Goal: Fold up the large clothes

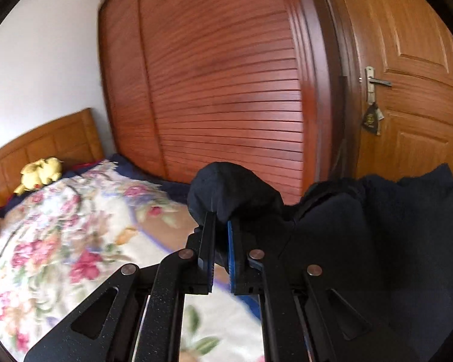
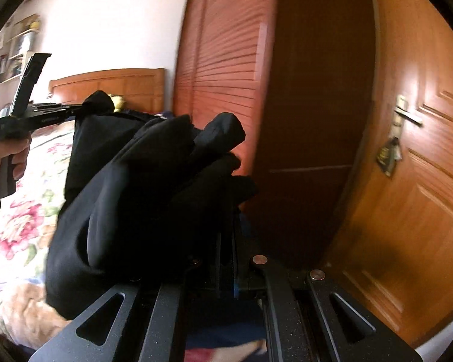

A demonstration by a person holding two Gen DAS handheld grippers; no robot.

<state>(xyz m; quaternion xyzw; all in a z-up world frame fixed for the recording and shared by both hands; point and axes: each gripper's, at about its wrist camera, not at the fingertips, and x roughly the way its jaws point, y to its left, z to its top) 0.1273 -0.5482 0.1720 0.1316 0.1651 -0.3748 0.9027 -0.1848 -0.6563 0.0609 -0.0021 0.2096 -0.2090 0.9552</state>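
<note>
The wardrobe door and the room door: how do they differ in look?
The wardrobe door is a darker reddish brown, while the room door is a lighter orange brown. The wardrobe door has many thin horizontal slats; the room door has raised rectangular panels. The room door carries a metal handle with a dark tag hanging below it; no handle shows on the wardrobe door. Both look wooden.

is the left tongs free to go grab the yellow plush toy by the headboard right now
Probably not: the left tongs are shut on the dark garment. The yellow plush toy lies far across the floral bedspread.
</note>
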